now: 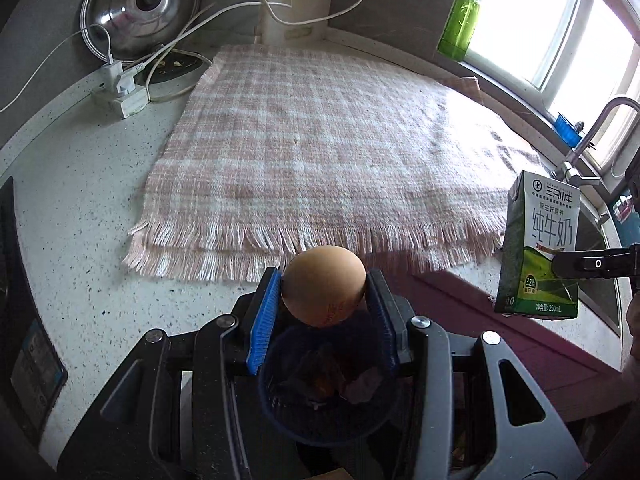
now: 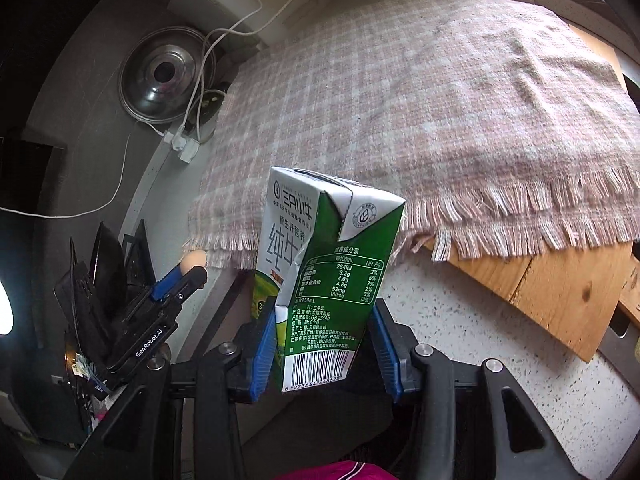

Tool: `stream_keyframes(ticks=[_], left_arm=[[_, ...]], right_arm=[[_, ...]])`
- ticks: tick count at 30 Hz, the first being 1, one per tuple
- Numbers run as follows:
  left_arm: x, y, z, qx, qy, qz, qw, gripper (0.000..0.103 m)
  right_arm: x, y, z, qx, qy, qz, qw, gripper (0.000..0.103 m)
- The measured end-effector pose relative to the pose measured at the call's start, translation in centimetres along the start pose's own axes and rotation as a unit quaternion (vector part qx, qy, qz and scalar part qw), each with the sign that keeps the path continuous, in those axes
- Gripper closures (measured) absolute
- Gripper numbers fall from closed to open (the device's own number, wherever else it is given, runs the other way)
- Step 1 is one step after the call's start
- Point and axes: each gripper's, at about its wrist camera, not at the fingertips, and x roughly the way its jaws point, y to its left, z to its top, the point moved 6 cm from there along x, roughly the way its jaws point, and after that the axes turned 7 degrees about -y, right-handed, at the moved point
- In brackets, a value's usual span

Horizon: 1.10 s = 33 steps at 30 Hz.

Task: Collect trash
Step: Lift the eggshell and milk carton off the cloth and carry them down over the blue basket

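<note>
My left gripper is shut on a brown egg, held off the counter's front edge above a dark blue waste basket that holds dark scraps. My right gripper is shut on a green and white milk carton, upright and slightly dented, held in the air in front of the counter. The carton also shows in the left wrist view, to the right of the egg. The left gripper with the egg shows in the right wrist view at lower left.
A pink plaid fringed cloth covers the speckled counter. A power strip with white cables, a steel pot lid and a green soap bottle stand at the back. A faucet and sink are at right. A wooden board lies under the cloth.
</note>
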Motion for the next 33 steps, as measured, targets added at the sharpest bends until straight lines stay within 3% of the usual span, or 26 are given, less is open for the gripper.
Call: stream_keyframes(ticks=[10, 18, 33], left_arm=[[-0.4, -0.3, -4.5, 0.008, 0.022, -0.025, 0.9994, 0.059], [0.7, -1.0, -8.1, 0.012, 0.051, -0.031, 0.9981, 0.059], [5.7, -1.4, -15.1, -0.001, 0.117, -0.008, 0.9931, 0.059]], right_arm=[[0.5, 1.7, -5.4, -0.027, 0.011, -0.031, 0.999, 0.057], [1.1, 0.9, -8.8, -0.040, 0.024, -0.061, 0.997, 0.057], [6.6, -1.0, -12.2, -0.116, 0.064, -0.108, 0.985, 0.057]])
